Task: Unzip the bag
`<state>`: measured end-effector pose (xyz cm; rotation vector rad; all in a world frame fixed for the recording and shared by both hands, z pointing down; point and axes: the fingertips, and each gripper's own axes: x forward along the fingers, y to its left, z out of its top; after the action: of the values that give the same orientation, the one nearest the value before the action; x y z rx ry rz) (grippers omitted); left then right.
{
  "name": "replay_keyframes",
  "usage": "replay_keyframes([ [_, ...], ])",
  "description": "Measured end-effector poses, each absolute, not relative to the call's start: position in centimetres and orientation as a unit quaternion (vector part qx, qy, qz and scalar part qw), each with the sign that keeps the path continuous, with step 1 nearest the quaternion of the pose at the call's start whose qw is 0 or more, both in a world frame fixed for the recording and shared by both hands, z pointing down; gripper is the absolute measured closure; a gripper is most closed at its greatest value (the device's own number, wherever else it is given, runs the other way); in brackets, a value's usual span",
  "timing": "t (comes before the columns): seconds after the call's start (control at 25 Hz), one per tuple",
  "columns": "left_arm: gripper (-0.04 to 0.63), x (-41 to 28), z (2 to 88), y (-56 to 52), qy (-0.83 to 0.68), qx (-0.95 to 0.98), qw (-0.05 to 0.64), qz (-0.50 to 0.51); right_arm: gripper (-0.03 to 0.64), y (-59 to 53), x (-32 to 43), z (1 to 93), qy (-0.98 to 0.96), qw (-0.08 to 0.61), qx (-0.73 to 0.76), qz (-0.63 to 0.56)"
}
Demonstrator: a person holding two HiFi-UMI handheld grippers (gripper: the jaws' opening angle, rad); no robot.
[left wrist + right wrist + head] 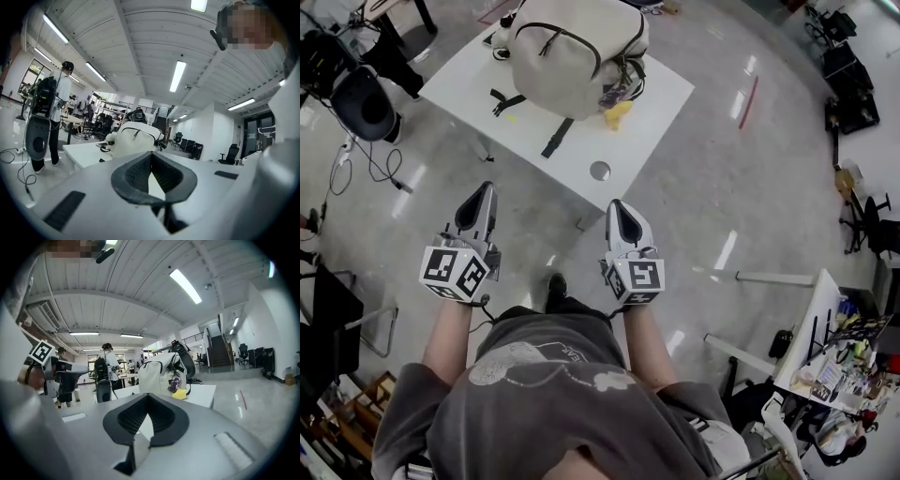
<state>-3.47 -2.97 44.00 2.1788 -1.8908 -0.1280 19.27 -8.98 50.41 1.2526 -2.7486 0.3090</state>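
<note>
A cream backpack (572, 56) with a black zip line (562, 37) lies on a white table (647, 122); black straps (558, 136) trail toward the table's near edge. A yellow object (617, 114) rests against the bag's right side. My left gripper (478, 194) and right gripper (619, 210) hover side by side over the floor, short of the table, both shut and empty. The bag (136, 138) shows well beyond the shut jaws of the left gripper (151, 157). It stands the same way, bag (159, 376) and yellow object (178, 394), past the right gripper (148, 397).
The table has a round hole (600, 171) near its front corner. A black chair (361, 103) and floor cables (375, 164) lie to the left. A cluttered desk (825, 347) stands at the lower right. A person with a backpack (51, 108) stands left of the table.
</note>
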Motion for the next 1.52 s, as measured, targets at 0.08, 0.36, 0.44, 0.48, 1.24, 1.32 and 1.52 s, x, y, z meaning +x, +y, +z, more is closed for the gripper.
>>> replay_keyframes([
  [0.08,0.589,-3.4,44.5,-1.6,-0.649,0.747,0.133,-0.044,0.618,-7.9,18.7,50.5,-0.907,0.057,0.405,0.101],
  [0.36,0.589,-3.2,46.3,5.7,-0.647,0.744,0.161,-0.045,0.618,-2.0,16.2,50.0,-0.915,0.064,0.386,0.096],
  [0.44,0.589,-3.2,46.6,8.2,-0.646,0.744,0.166,-0.044,0.618,0.4,15.5,49.9,-0.917,0.069,0.381,0.095],
  [0.48,0.589,-3.2,46.6,9.4,-0.647,0.743,0.167,-0.046,0.618,1.7,15.2,49.7,-0.919,0.071,0.377,0.093],
  [1.24,0.589,-0.9,46.6,23.8,-0.626,0.759,0.175,-0.04,0.618,17.5,15.5,47.5,-0.932,0.086,0.346,0.063],
  [1.32,0.59,-1.0,46.4,24.2,-0.625,0.76,0.175,-0.045,0.618,18.1,15.2,47.1,-0.934,0.082,0.343,0.063],
  [1.52,0.589,-1.4,46.3,24.7,-0.62,0.763,0.177,-0.049,0.618,18.5,14.4,47.2,-0.934,0.089,0.343,0.053],
])
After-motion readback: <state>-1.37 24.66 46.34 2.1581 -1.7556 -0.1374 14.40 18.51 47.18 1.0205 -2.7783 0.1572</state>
